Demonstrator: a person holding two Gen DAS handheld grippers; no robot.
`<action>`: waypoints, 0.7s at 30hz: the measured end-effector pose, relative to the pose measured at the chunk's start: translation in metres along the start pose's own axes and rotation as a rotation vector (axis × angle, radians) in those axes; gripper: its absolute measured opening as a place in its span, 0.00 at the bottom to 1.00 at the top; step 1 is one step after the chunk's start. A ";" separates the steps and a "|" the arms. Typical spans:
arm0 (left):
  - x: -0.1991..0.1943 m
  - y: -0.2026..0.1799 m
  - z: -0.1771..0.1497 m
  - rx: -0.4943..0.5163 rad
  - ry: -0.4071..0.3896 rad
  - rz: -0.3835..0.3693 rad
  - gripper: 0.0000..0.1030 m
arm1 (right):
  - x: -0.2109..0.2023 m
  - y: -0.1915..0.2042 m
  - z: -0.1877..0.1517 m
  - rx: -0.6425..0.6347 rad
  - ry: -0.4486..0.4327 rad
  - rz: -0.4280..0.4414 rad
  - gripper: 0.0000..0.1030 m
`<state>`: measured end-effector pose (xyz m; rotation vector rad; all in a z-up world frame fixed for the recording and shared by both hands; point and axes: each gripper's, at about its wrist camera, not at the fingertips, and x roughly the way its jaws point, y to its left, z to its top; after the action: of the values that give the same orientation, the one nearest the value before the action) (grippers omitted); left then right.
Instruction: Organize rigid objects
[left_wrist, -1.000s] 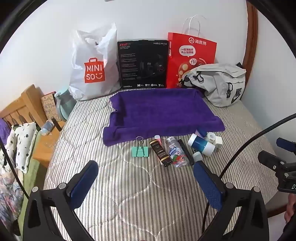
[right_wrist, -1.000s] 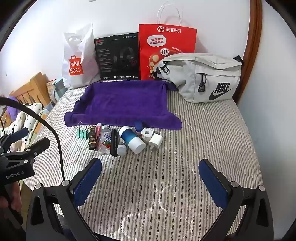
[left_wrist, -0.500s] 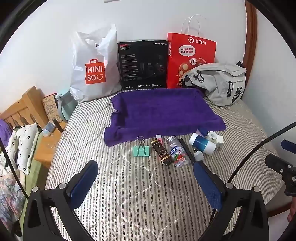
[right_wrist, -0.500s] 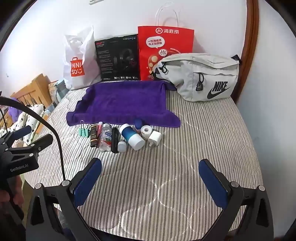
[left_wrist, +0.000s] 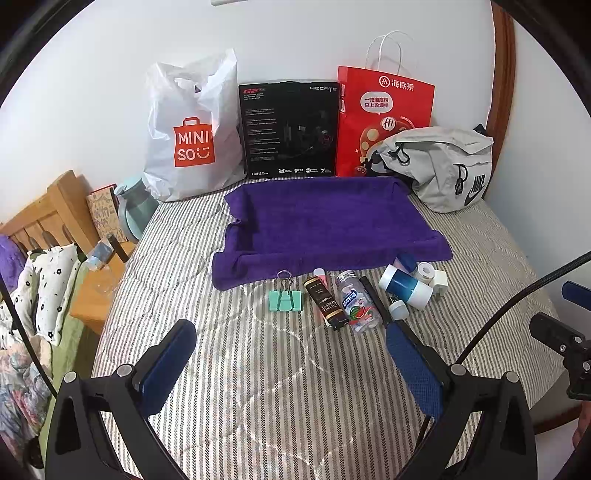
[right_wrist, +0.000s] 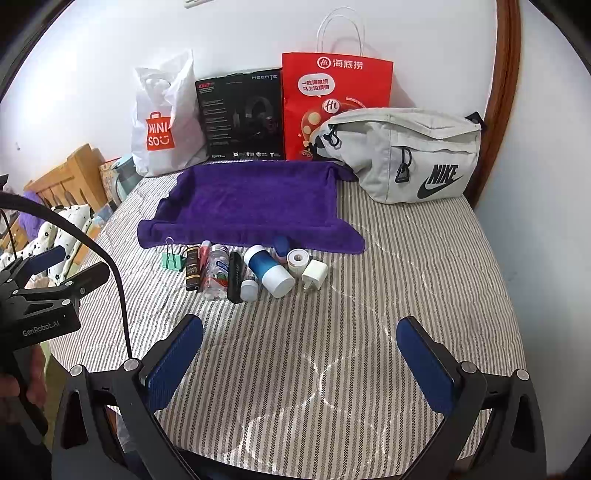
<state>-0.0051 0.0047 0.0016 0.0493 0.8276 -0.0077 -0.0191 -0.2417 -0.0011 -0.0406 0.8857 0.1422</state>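
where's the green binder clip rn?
The green binder clip lies on the striped bed cover at the left end of the item row, just in front of the purple towel and left of the black tube.

Black-framed tool (right_wrist: 299, 354), blue ribbed pads (right_wrist: 175, 360), silver screws, black cable.

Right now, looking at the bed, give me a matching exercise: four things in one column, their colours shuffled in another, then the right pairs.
Things:
1. binder clip
2. towel
3. waist bag
4. paper bag

Colours:
A. red
B. grey
C. mint green
D. purple

Pairs: 1-C, 2-D, 3-B, 4-A
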 end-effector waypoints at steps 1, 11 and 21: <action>0.000 0.000 0.000 0.001 0.000 0.002 1.00 | 0.000 0.000 0.000 0.000 -0.001 0.001 1.00; 0.007 0.003 0.000 -0.001 0.002 -0.003 1.00 | 0.012 -0.004 -0.002 -0.002 0.003 0.006 1.00; 0.012 0.005 -0.009 0.009 -0.019 0.012 1.00 | 0.023 -0.005 -0.016 -0.026 -0.004 -0.005 1.00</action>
<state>-0.0036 0.0098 -0.0134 0.0621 0.8084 -0.0005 -0.0163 -0.2456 -0.0297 -0.0669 0.8797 0.1492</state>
